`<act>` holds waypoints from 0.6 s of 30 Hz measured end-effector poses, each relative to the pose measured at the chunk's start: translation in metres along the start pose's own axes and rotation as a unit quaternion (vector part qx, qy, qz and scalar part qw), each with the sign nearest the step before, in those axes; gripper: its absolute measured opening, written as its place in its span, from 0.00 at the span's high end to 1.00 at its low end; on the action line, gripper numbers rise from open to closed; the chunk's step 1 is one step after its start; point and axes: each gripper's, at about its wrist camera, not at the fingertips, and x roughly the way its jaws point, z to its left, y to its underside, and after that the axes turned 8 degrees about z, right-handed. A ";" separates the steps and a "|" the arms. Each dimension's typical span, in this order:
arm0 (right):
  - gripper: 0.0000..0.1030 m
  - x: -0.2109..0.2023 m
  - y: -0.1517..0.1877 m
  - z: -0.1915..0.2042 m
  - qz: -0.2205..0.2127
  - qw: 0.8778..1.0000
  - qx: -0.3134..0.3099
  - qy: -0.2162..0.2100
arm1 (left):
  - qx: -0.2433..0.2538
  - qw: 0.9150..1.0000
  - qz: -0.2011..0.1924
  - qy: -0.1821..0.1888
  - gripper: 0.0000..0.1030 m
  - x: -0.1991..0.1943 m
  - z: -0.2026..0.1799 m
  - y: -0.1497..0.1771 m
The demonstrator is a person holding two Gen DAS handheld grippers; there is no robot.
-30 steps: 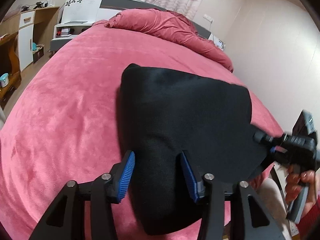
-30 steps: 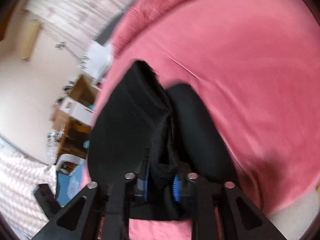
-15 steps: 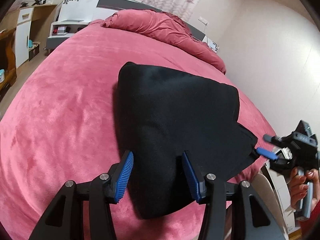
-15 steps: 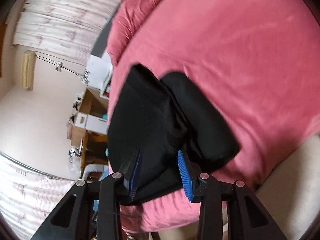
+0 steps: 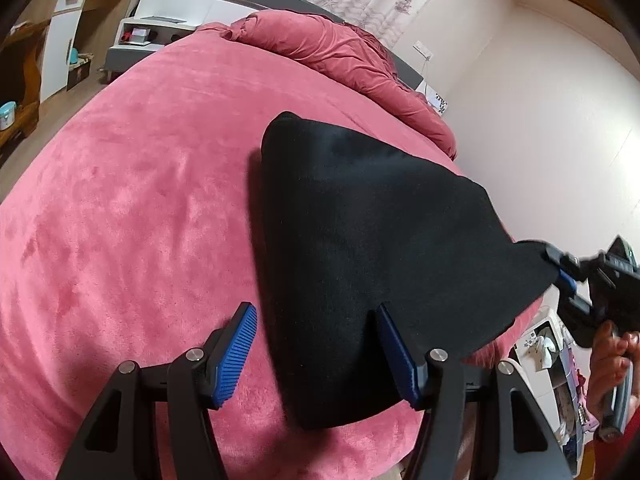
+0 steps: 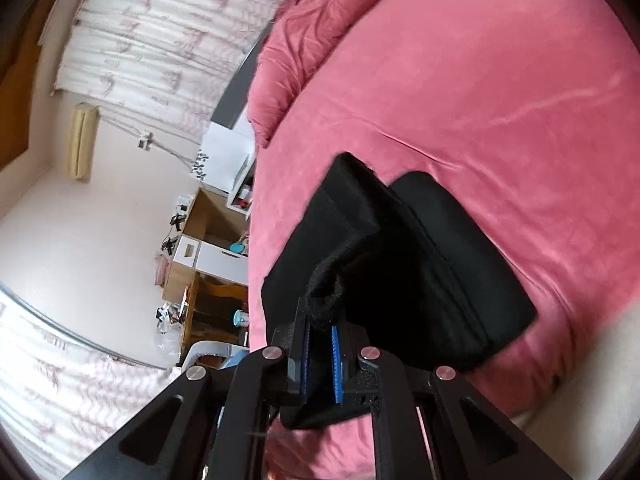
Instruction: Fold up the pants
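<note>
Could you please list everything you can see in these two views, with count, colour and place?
pants: one, black, folded on the bed, corner nearest the right tool lifted.
bed cover: one, pink, under the pants.
duvet: one, pink, bunched along the far end of the bed.
curtains: white, patterned, behind the bed.
cabinet: one, wood and white, far left.
bedside shelf: one, white, left of the bed head.
left tool: one, black with blue pads, open, one pad either side of the pants' near corner.
right tool: one, black with blue pads, shut on the pants' edge.
hand: one, holding the right tool.
</note>
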 end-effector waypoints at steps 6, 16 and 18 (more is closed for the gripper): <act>0.92 0.027 0.014 -0.068 0.042 0.994 0.063 0.073 | 0.000 1.000 0.000 -0.007 0.38 -0.006 0.001 -0.001; 0.84 -0.001 -0.016 0.031 -0.053 0.974 -0.153 0.157 | 0.046 0.996 -0.069 -0.027 0.41 -0.032 -0.026 -0.044; 0.84 0.017 -0.027 0.058 -0.042 0.963 -0.205 0.170 | 0.064 0.996 -0.061 -0.032 0.41 -0.022 -0.039 -0.061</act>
